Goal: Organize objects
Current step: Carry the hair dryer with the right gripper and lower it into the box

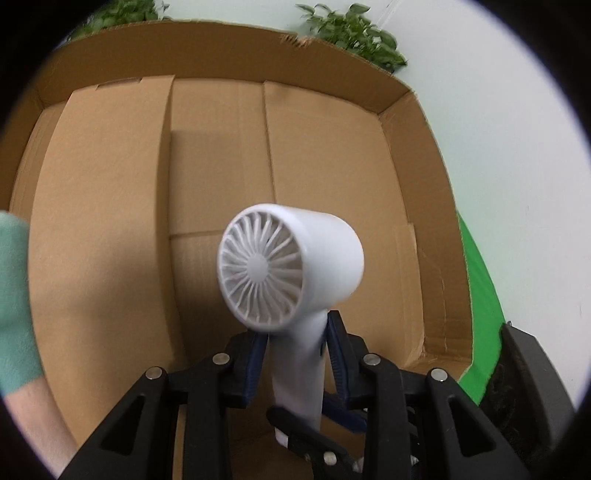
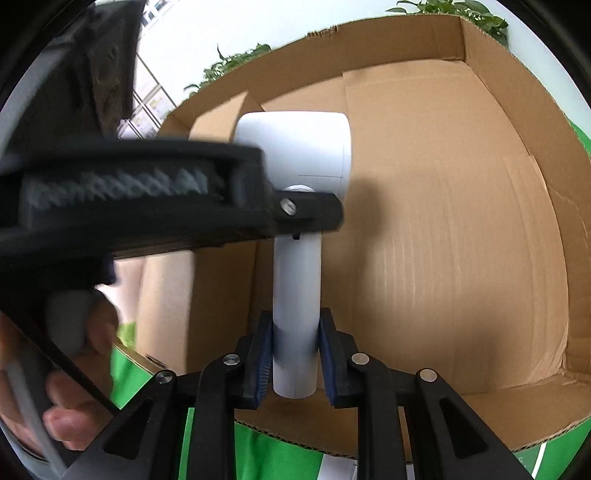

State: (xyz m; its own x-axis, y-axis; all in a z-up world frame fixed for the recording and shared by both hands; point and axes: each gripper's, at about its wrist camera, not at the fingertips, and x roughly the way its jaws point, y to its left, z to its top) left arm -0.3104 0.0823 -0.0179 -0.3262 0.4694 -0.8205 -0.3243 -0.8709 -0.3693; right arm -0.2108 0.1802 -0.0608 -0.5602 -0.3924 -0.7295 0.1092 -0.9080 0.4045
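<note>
A white handheld fan with a round grille head is held over an open cardboard box. My left gripper is shut on the upper part of its handle, just below the head. My right gripper is shut on the lower end of the same handle; the fan head points up and away in the right wrist view. The left gripper's body crosses that view from the left and clamps the handle under the head. The box holds nothing visible.
Green cloth lies under and beside the box. Potted plants stand behind the box's far wall against a white wall. A hand holds the left gripper. A mint sleeve shows at the left edge.
</note>
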